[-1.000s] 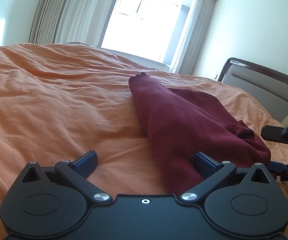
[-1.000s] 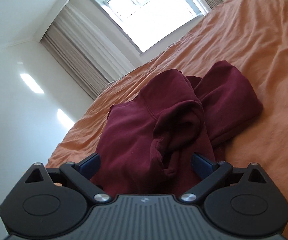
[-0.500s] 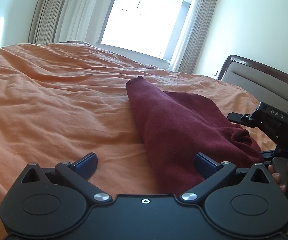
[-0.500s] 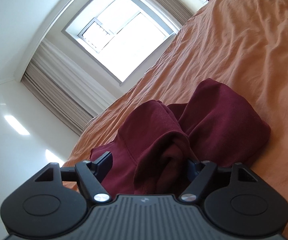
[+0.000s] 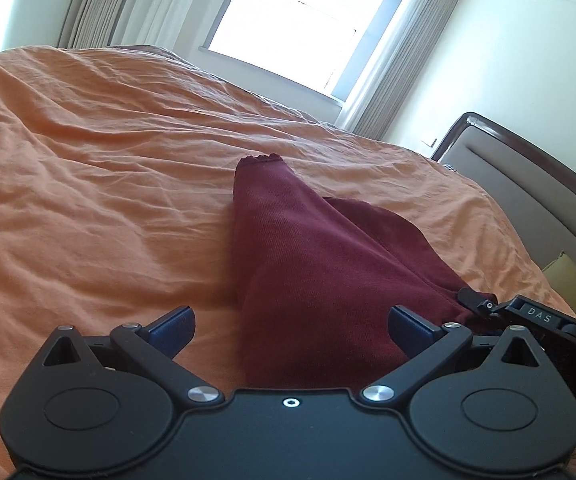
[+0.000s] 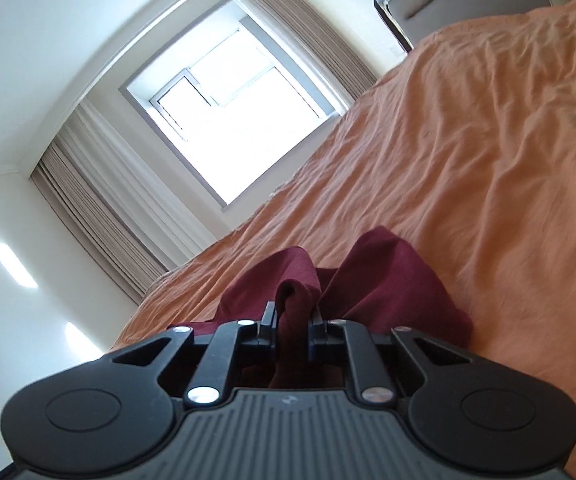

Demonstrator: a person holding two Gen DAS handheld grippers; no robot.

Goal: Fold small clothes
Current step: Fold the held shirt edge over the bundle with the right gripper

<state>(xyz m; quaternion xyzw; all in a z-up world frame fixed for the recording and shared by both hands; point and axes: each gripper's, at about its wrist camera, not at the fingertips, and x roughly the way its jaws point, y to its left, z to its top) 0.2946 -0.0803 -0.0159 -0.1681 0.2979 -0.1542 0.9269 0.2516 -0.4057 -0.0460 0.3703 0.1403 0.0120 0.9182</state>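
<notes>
garment [image 5: 312, 280] runs away from me toward the window; right gripper [image 6: 292, 326] has just closed, pinching its bunched near end, my left gripper [image 5: 288, 326] spread over it.

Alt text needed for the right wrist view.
The right gripper, its jaws just closed, pinches a bunched fold of a maroon garment lying on an orange bedspread. A bright window with curtains fills the background.

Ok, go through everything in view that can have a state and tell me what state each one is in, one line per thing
Maroon garment: unfolded, lying bunched on the bed.
Right gripper: jaws have just been closing and now pinch a fold of the garment.
Left gripper: jaws wide open, the garment's near end between them, unpinched.
Orange bedcover: spread out, wrinkled.
Curtains: drawn back.
Window: uncovered, bright; open or shut unclear.
</notes>
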